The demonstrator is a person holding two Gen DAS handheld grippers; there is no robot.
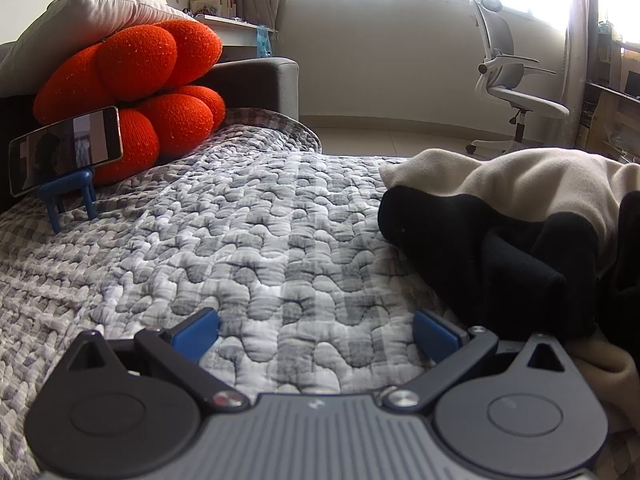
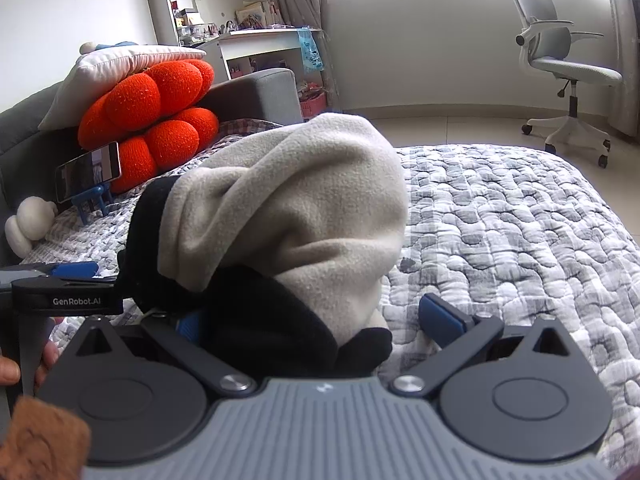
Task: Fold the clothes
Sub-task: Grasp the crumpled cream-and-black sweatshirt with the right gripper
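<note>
Left tool (image 1: 316, 332) spread over the quilt (image 1: 248, 240), fleece (image 1: 520, 184) at frame right, right tool (image 2: 316, 322) spread around the fleece (image 2: 288, 200), phone (image 2: 89, 176) at left.

Each gripper is built alike: the left gripper (image 1: 316, 330) and right gripper (image 2: 316, 322) show a ribbed grey body, black rounded housings, silver screws and blue fingers (image 1: 434, 330). "GenRobot.AI" is printed in white on a black bar.

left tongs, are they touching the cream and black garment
Apart. The left wrist view shows the left tongs open over bare quilt, with the garment lying off to the right and quilt visible between it and the right fingertip.
</note>
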